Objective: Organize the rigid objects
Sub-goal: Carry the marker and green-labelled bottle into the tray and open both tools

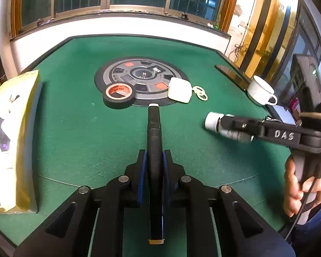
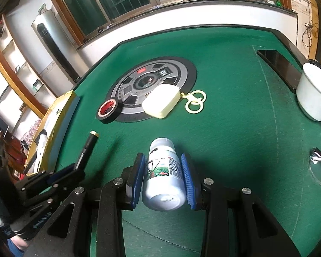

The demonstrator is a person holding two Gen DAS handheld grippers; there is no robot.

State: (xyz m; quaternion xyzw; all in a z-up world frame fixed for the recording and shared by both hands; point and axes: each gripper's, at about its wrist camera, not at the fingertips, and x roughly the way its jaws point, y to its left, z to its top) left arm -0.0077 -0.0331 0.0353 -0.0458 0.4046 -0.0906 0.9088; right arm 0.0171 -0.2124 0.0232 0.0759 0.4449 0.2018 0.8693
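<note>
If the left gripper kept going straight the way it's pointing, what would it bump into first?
Probably the round grey centre panel in the table, ahead of the black pen that the left gripper holds. The black tape roll sits just left of that line. Depth is uncertain.

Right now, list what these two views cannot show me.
- Left wrist view: the marker is covered mid-length by the left gripper pads; any label is unreadable.
- Right wrist view: the bottle label print is too small to read, and the right gripper pads cover its sides.
- Right wrist view: the glasses and white cup are cut off by the right edge.
- Both views: the yellow box contents are blurred.
</note>
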